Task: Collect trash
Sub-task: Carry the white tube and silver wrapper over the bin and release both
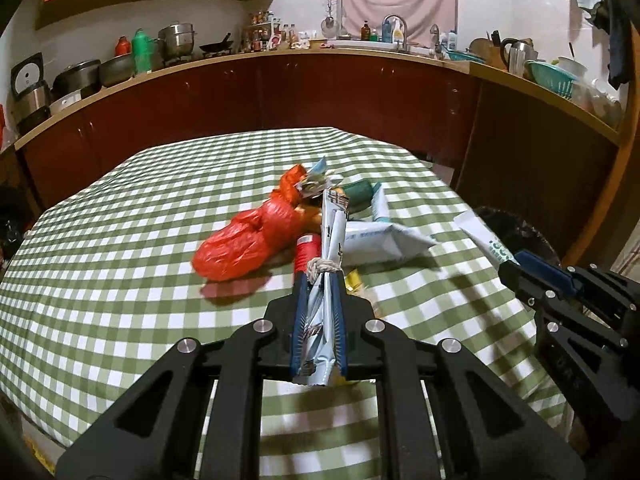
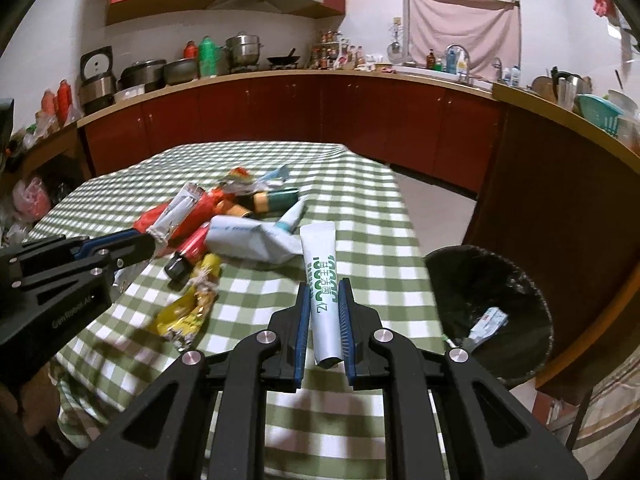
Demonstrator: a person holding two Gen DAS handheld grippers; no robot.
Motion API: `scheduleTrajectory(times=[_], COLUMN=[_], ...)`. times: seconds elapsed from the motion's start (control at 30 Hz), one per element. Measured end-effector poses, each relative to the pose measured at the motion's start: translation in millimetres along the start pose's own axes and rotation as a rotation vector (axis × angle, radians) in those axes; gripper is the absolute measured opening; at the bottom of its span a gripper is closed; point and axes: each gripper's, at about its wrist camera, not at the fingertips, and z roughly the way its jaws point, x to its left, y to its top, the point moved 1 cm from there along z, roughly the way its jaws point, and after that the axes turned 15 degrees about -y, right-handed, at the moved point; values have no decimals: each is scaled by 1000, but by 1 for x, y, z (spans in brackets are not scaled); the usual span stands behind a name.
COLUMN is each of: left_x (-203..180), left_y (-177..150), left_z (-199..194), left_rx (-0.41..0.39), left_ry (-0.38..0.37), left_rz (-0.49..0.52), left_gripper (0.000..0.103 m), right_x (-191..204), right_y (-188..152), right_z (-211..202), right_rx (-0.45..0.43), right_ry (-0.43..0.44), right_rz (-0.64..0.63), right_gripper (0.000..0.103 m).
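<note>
My left gripper (image 1: 319, 280) is shut on a pale blue foil wrapper (image 1: 334, 228) that stands up between its jaws, above the checked table. It also shows at the left of the right wrist view (image 2: 150, 242). My right gripper (image 2: 325, 292) is shut on a white tube with green print (image 2: 322, 272), held over the table's right side; it shows in the left wrist view (image 1: 516, 262) too. A pile of trash lies mid-table: a red plastic bag (image 1: 248, 240), a red can (image 2: 194, 246), a white-blue pouch (image 2: 252, 240), a yellow wrapper (image 2: 188, 308).
A black-lined trash bin (image 2: 492, 308) stands on the floor right of the table, with a small wrapper (image 2: 490, 322) inside. The green checked tablecloth (image 1: 100, 260) covers the table. Red kitchen cabinets and a cluttered counter (image 2: 280, 76) run behind.
</note>
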Motion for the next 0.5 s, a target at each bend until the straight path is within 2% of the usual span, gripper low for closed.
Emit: scheduleTrajectory(times=[0.5], left_x=[-35], left_y=[20], left_z=[31], left_rx=[3], left_ry=[-47], left_rz=[31], left_gripper=[13], right_x=[-48], right_y=[7], right_z=[12], right_rx=[-6], right_ry=[-101], right_rz=[77], right_gripper=[15])
